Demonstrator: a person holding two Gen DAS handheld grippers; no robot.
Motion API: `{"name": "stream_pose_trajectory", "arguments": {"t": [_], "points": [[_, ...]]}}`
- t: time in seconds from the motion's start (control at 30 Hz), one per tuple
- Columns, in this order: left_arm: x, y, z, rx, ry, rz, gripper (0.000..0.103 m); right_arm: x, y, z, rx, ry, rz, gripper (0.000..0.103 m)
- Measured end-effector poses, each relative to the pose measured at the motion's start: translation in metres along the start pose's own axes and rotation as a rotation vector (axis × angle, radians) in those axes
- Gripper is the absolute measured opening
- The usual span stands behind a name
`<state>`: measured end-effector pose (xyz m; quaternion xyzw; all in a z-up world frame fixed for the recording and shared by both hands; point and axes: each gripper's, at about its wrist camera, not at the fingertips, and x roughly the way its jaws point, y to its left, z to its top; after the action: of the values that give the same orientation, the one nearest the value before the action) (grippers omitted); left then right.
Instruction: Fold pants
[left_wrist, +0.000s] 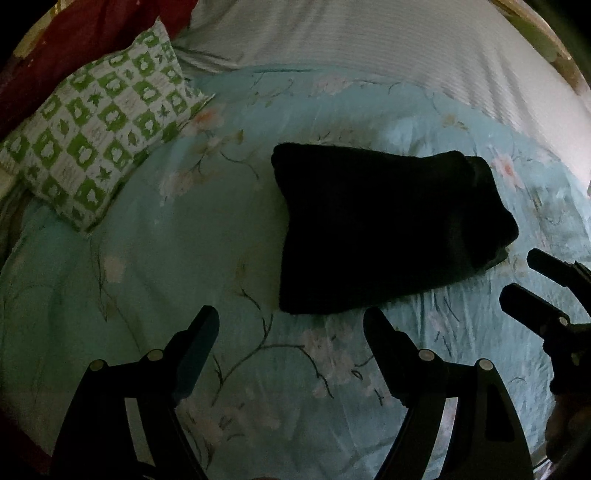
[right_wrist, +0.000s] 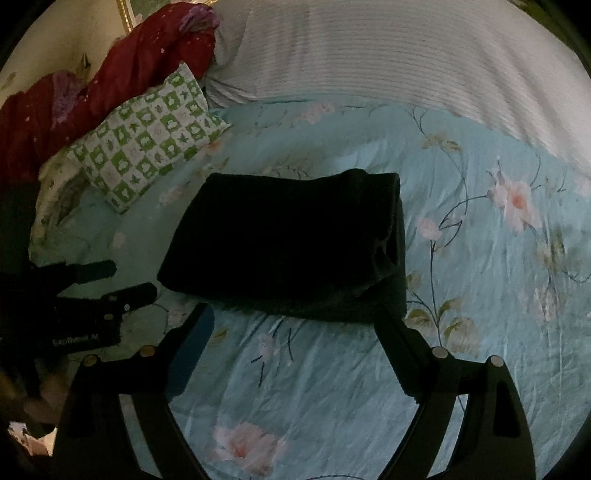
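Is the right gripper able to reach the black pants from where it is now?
Probably yes. The right gripper is open and empty, right at the near edge of the folded pants, with only bare bedspread around.

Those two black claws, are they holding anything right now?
No, nothing. The left gripper and the right gripper are both open and empty, apart from the folded black pants lying on the floral bedspread.

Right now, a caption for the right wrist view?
Open right gripper before folded black pants on a floral bedspread.
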<state>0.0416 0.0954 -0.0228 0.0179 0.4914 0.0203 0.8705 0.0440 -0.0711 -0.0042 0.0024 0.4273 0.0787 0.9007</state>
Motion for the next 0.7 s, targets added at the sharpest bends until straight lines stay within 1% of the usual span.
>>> {"name": "stream_pose_trajectory", "arguments": {"t": [0.13, 0.33, 0.47, 0.53, 0.6, 0.7], "points": [[0.004, 0.004, 0.003, 0.003, 0.009, -0.006, 0.081, 0.001, 0.004, 0.002, -0.028, -0.012, -0.027, 0.089], [0.003, 0.002, 0.003, -0.007, 0.018, 0.012, 0.081, 0.0, -0.003, 0.003, -0.02, -0.032, -0.018, 0.09], [-0.006, -0.005, -0.001, -0.031, 0.016, 0.057, 0.081, -0.001, -0.007, 0.004, -0.029, -0.04, 0.02, 0.09], [-0.011, -0.006, -0.003, -0.055, 0.007, 0.067, 0.082, -0.002, -0.009, 0.005, -0.038, -0.041, 0.04, 0.09], [-0.013, -0.01, -0.004, -0.062, 0.006, 0.092, 0.082, -0.003, -0.009, 0.006, -0.048, -0.045, 0.051, 0.091], [-0.018, -0.012, -0.006, -0.08, 0.002, 0.11, 0.082, -0.004, -0.011, 0.007, -0.05, -0.05, 0.065, 0.092]]}}
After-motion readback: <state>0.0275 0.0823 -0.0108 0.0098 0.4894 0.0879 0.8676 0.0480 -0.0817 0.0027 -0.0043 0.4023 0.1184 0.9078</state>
